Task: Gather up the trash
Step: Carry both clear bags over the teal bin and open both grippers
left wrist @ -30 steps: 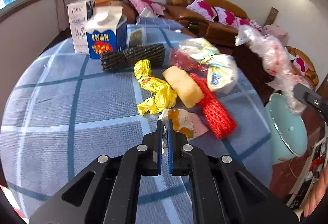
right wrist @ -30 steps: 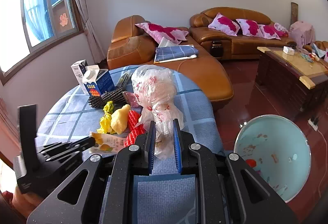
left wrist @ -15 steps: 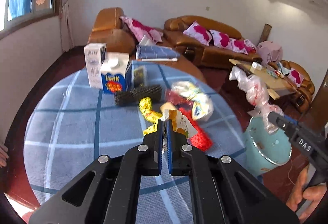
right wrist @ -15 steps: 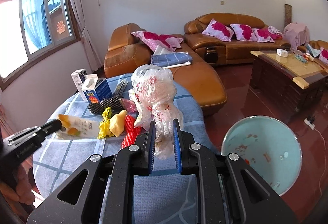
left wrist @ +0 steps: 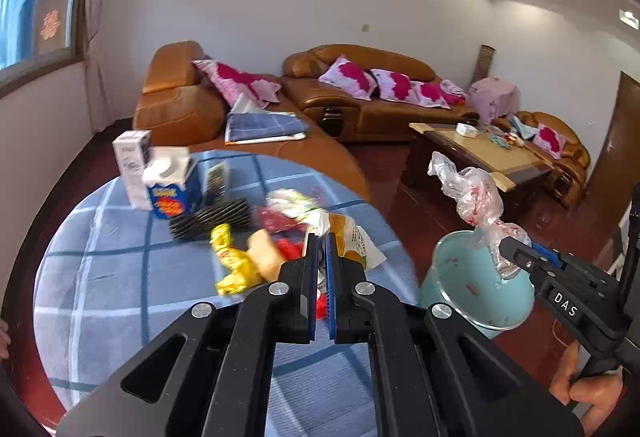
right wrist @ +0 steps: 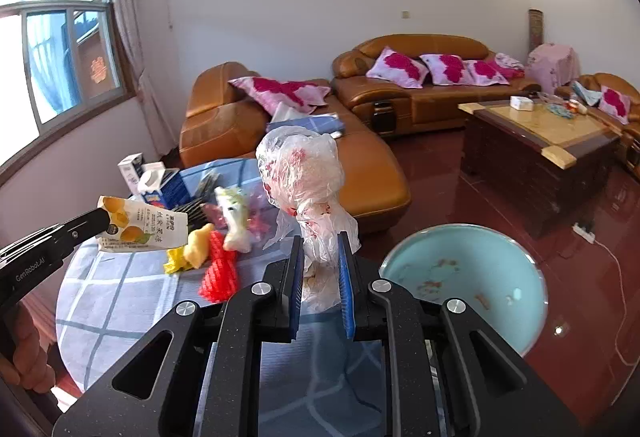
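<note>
The left gripper (left wrist: 320,237) is clamped shut on a flattened white juice carton with orange fruit print (right wrist: 142,225), held above the round blue checked tablecloth (left wrist: 120,277). The right gripper (right wrist: 319,237) is pinched on a crumpled clear plastic bag with red print (right wrist: 304,177), raised beside the table edge, just over the pale blue plastic bin (right wrist: 460,277) on open red floor (right wrist: 520,197).

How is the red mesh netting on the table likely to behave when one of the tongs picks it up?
The red mesh netting looks bunched and open-weave, so it is probably floppy and would sag from a pinch. It seems very light for its bulk. Lying flat against the yellow wrapper, it is unlikely to roll, though the mesh might snag a neighbour.
</note>
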